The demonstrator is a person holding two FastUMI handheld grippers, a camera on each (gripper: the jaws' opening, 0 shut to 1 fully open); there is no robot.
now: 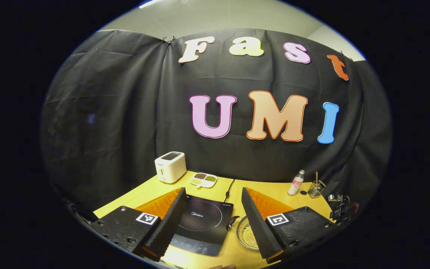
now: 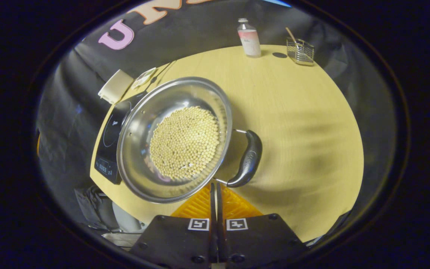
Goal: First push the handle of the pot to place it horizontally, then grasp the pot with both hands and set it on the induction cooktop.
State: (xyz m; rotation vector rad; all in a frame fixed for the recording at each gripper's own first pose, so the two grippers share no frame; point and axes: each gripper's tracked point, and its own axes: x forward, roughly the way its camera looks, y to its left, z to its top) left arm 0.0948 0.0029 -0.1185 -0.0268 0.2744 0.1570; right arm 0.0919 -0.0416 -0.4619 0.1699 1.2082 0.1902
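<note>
Pot beside cooktop, handle toward open table.
Left claw (image 1: 211, 220) apart above the cooktop (image 1: 202, 224); right claw (image 2: 215, 194) together, by the pot (image 2: 174, 138) handle (image 2: 248, 158); bare table (image 2: 304, 123) rightward.

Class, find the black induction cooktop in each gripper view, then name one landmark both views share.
Left gripper view: black induction cooktop lies bottom centre, between the tongs.
Right gripper view: at left, partly behind the steel pot.
Shared landmark: the wire mesh holder at the table's far edge.

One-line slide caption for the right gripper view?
Shut right gripper nears black-handled steel pot of pale beans beside black induction cooktop.
</note>
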